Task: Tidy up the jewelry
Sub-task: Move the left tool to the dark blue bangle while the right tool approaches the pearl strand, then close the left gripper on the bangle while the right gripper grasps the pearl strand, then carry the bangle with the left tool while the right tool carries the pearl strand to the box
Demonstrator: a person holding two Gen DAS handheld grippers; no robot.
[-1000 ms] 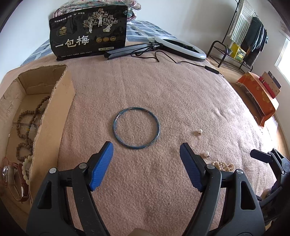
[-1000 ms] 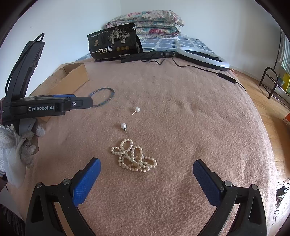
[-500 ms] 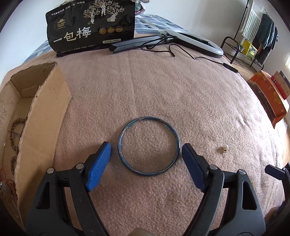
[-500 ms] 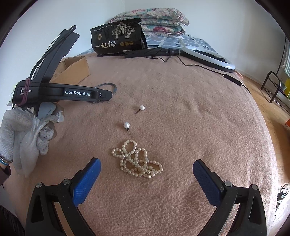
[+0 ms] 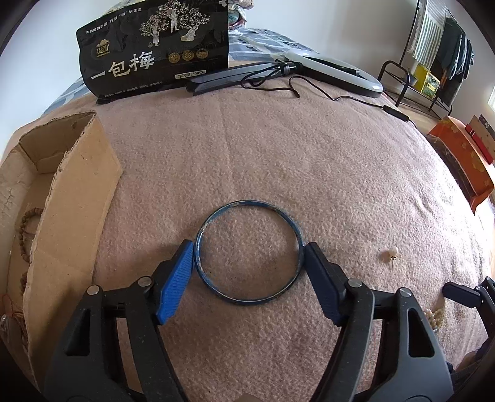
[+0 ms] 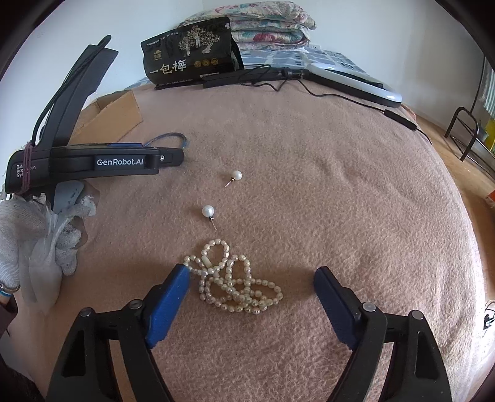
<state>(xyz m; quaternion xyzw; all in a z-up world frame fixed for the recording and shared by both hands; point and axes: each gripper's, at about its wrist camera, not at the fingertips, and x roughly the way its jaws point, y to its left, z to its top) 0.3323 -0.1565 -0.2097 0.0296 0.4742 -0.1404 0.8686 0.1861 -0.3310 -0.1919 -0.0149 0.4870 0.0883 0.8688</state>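
A blue bangle (image 5: 222, 293) lies flat on the pink blanket. My left gripper (image 5: 249, 253) is low over it, its blue fingertips touching the bangle's left and right sides. My right gripper (image 6: 250, 273) is open and straddles a heap of pearl necklace (image 6: 238, 293), its left fingertip touching the strand. Two pearl stud earrings (image 6: 236, 175) (image 6: 208, 211) lie beyond the necklace. One stud also shows in the left wrist view (image 5: 390, 254). The bangle's far arc shows in the right wrist view (image 6: 173, 136) behind the left gripper's body.
An open cardboard box (image 5: 71, 198) holding brown bead strings (image 5: 26, 222) stands at the left. A black snack bag (image 5: 154, 52), a ring light (image 5: 334, 69) and its cable (image 5: 355, 99) lie at the far edge. Folded quilts (image 6: 266, 27) sit behind.
My left gripper moved forward and down around the bangle and narrowed until its fingertips touch it. My right gripper moved forward and narrowed around the pearl necklace.
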